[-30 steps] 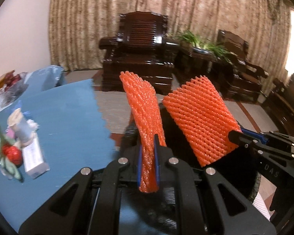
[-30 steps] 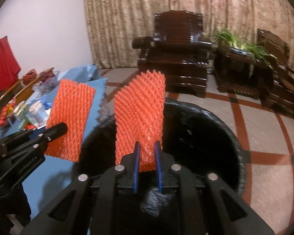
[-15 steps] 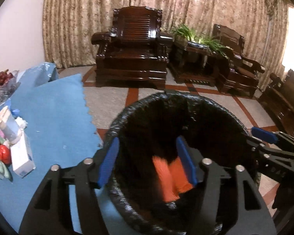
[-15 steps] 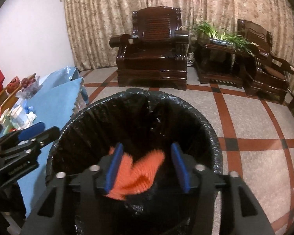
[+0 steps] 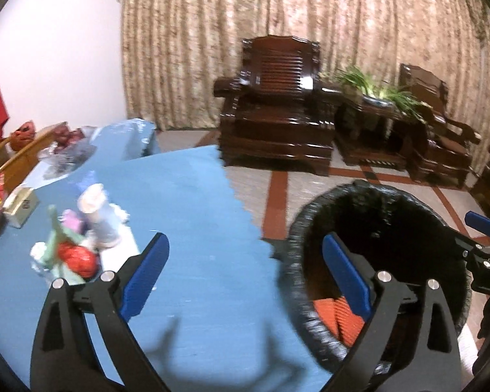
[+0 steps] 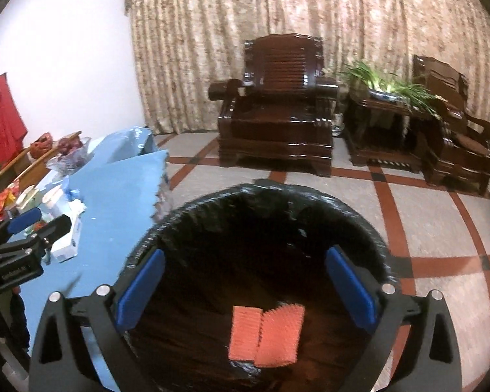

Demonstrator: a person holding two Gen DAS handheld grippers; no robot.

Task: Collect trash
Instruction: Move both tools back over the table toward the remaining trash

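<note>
Two orange foam nets (image 6: 266, 336) lie side by side, touching, at the bottom of the trash bin (image 6: 359, 228), which is lined with a black bag and stands on the tiled floor (image 6: 441, 215) just beside the bench (image 5: 192, 215). The right gripper (image 6: 245, 287) hangs over the bin mouth with its jaws spread wide, having just been opening; nothing is between them, and the nets show below in the gap. The left gripper (image 5: 245, 274) also stands spread, its jaws having just been opening, with nothing between them; it straddles the bench edge, one finger over the blue cloth and the other over the bin rim. On the bench, left of that gripper, remaining litter is clustered: a red wrapper (image 5: 76, 258), a white cup (image 5: 98, 215), a white box (image 6: 67, 245) and a small carton (image 5: 19, 207). Across the floor stand a dark wooden armchair (image 6: 277, 111), a side table with a green plant (image 6: 395, 88), and a beige curtain (image 6: 310, 6) behind them.
</note>
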